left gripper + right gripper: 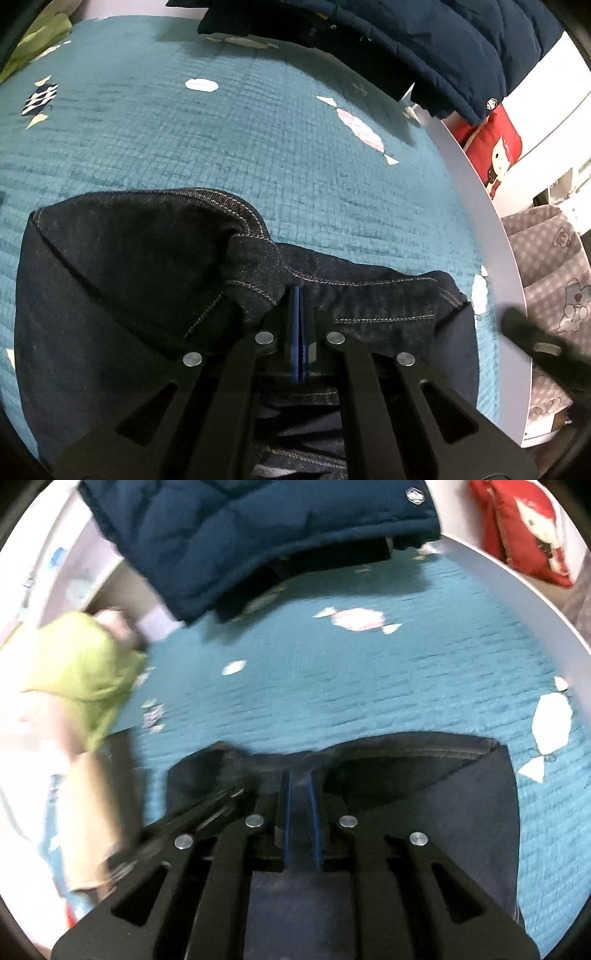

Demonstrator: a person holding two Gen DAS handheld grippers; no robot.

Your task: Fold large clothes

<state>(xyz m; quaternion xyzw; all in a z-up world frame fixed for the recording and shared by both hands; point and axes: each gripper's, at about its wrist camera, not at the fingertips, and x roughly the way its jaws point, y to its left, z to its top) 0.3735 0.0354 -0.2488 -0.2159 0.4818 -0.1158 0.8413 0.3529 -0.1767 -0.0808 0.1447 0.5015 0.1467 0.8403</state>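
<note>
1. One pair of dark denim jeans (122, 266) lies on the teal quilted bedspread (207, 147), at its near edge, with tan stitching showing along the seams and the hemmed edges.
2. The left gripper (298, 299) has its jaws pressed nearly together on a bunched fold of the jeans' stitched edge; only a thin sliver shows between the two blue pads.
3. The right gripper (300, 786) also holds the jeans: its jaws pinch a thicker layer of denim, which fills the gap between the two blue pads. This view is blurred.
4. In the left wrist view the right gripper shows as a blurred black shape low at the right edge, beside the white rim of the bed (476, 184).
5. One navy puffer jacket (436, 48) lies at the far end of the bedspread, well apart from the jeans. It carries one small hexagonal badge near its hem; the writing on it is too small to read.
6. One lime-green garment (81, 672) sits at the left side of the bedspread.
7. One red cushion (495, 147) with a cartoon figure stands beyond the bed rim.
8. The bedspread is printed with candy shapes; about four show in the left wrist view.
</note>
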